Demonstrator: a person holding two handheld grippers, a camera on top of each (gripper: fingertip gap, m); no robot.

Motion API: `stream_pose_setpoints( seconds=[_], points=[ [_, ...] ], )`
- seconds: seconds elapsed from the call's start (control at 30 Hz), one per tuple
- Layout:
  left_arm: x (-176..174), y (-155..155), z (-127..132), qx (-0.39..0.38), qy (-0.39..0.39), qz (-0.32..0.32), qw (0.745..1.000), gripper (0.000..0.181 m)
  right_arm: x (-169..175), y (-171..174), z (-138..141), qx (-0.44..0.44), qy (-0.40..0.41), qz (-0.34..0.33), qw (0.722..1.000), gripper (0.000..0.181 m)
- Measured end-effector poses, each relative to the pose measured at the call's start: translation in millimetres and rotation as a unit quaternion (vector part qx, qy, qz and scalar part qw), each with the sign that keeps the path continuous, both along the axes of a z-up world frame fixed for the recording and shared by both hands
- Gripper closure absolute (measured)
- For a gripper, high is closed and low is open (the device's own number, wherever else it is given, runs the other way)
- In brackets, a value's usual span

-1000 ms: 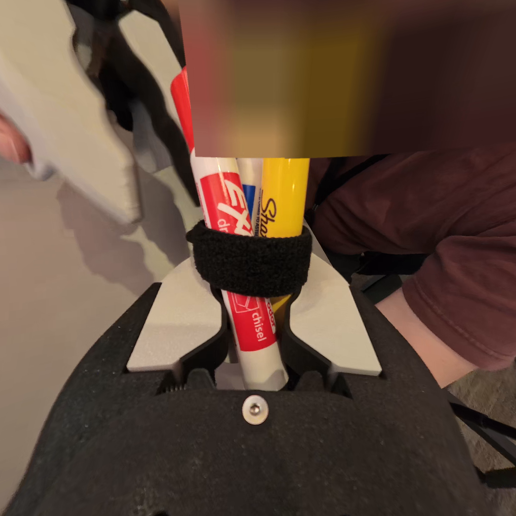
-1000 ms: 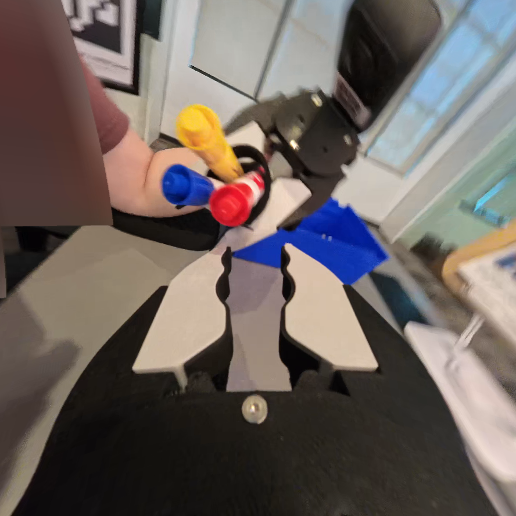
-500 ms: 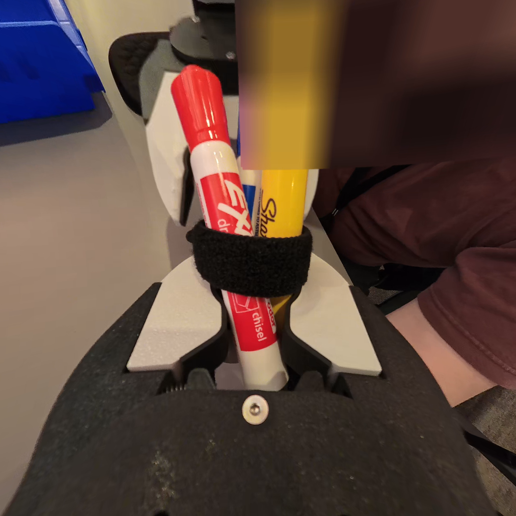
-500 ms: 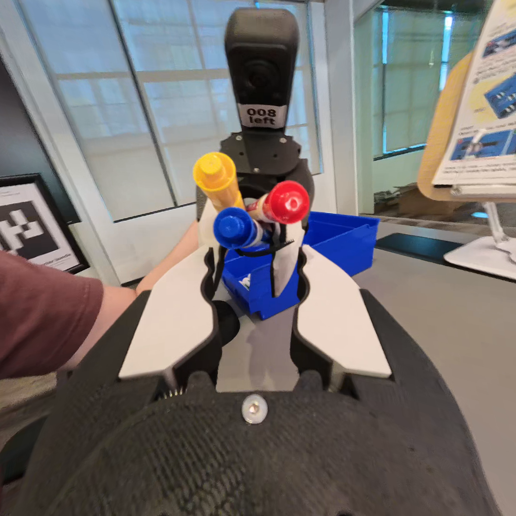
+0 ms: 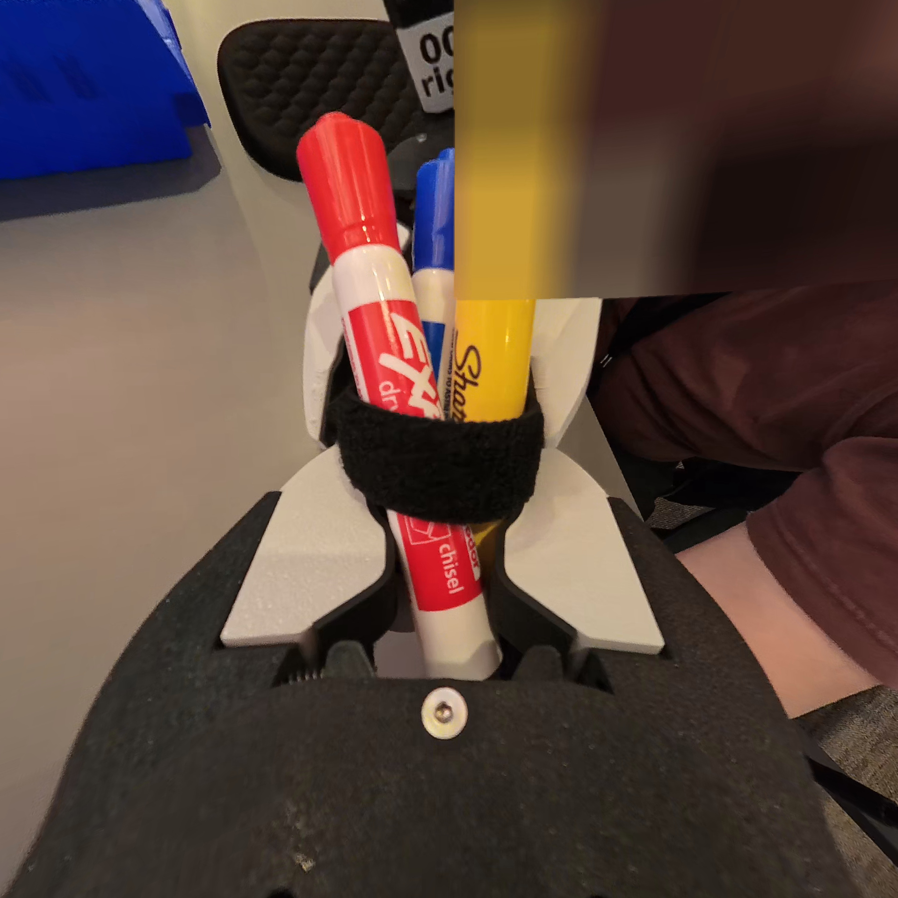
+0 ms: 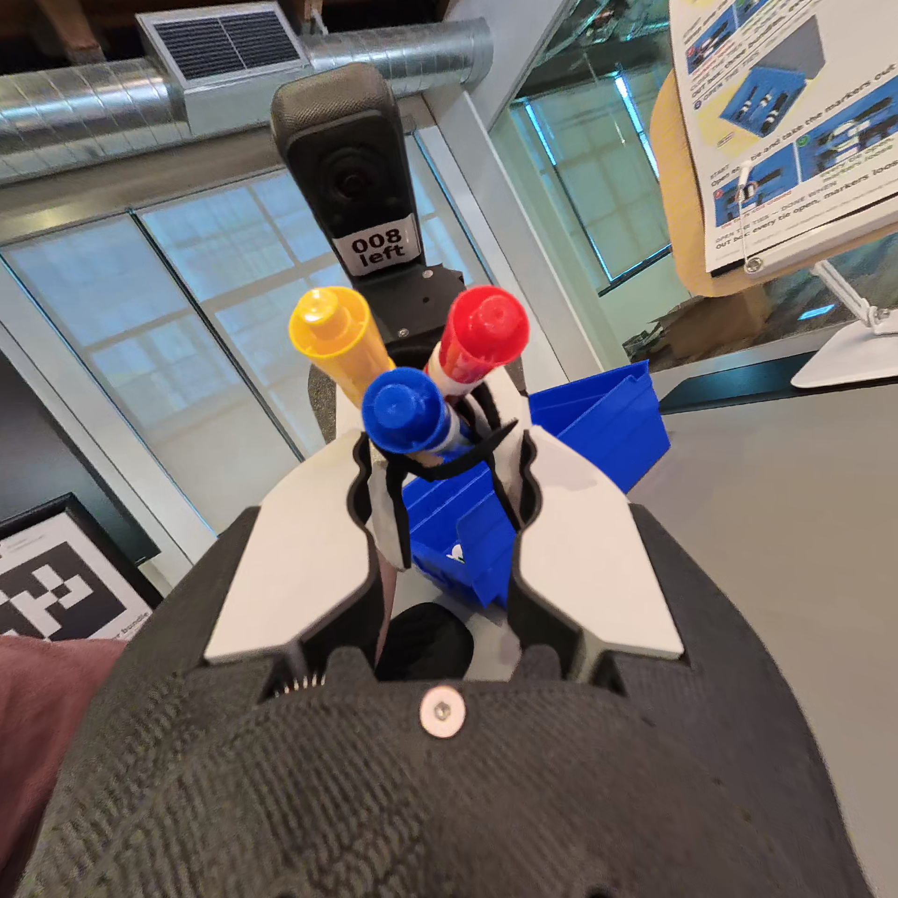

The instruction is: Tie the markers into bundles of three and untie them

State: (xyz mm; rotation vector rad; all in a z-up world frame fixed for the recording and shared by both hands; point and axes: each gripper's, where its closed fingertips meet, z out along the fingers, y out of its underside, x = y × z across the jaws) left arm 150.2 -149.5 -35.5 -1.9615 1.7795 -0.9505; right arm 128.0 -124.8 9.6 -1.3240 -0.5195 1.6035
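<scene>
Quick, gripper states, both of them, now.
Left gripper: shut on the strapped marker bundle.
Right gripper: open, fingers either side of the bundle's capped ends, holding nothing.

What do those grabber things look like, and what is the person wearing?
Each gripper, left and right, has two pale grey fingers with wavy black inner pads, a bumpy black body, one silver screw, and a camera on top. The sleeve is maroon.

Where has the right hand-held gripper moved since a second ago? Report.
Yes: right hand-held gripper advanced toward the blue bin, closing on the marker bundle.
</scene>
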Motion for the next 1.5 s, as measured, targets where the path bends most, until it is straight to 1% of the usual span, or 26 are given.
stream_pose_setpoints(
  seconds=[0.2, 0.37, 0.47, 0.6, 0.8, 0.83, 1.07, 1.13, 1.17, 1.23, 1.33, 1.5],
  points=[
    [-1.8, 2.3, -1.4, -0.002, 0.005, 0.010, 1.000, 0.139, -0.3, 0.7, 3.4, -0.005, 0.017, -0.025, 1.000, 0.122],
    [-3.0, 6.0, -4.8, -0.005, 0.015, 0.023, 1.000, 0.139, -2.2, -1.1, 2.6, -0.007, 0.017, -0.035, 0.999, 0.119],
    [-2.6, 5.3, -6.4, -0.005, 0.020, 0.020, 1.000, 0.139, -5.5, -0.4, 2.3, -0.010, 0.019, -0.028, 0.999, 0.122],
    [-0.7, 3.1, -6.7, -0.006, 0.020, 0.014, 1.000, 0.139, -6.7, 2.6, 5.8, -0.006, 0.025, -0.031, 0.999, 0.135],
    [-1.6, 2.0, -6.3, -0.009, 0.020, 0.014, 1.000, 0.139, -8.4, 1.0, 6.2, 0.002, 0.031, -0.015, 0.999, 0.137],
    [-1.6, 1.8, -6.6, -0.009, 0.021, 0.014, 1.000, 0.137, -8.2, 1.0, 6.0, 0.003, 0.032, -0.016, 0.999, 0.137],
    [-0.8, -1.4, -6.0, -0.011, 0.018, 0.005, 1.000, 0.139, -8.1, -1.0, 7.3, 0.024, 0.022, -0.014, 0.999, 0.139],
    [-0.6, -1.9, -5.0, -0.013, 0.015, 0.004, 1.000, 0.139, -7.4, -2.1, 7.9, 0.023, 0.024, -0.010, 0.999, 0.137],
    [-0.5, -3.0, -4.7, -0.012, 0.014, 0.000, 1.000, 0.139, -6.0, -3.1, 8.6, 0.025, 0.028, -0.010, 0.999, 0.134],
    [0.3, -7.5, -1.6, -0.012, 0.006, -0.011, 1.000, 0.139, -3.3, -0.7, 6.3, 0.024, 0.020, -0.026, 0.999, 0.109],
    [2.1, -14.3, 3.6, -0.010, -0.006, -0.029, 1.000, 0.138, 2.9, -3.2, 1.3, 0.028, 0.008, -0.020, 0.999, 0.102],
    [1.8, -20.3, 4.6, -0.010, -0.011, -0.048, 0.999, 0.139, 18.1, -12.2, -9.5, 0.047, -0.013, 0.014, 0.999, 0.105]
  ],
)
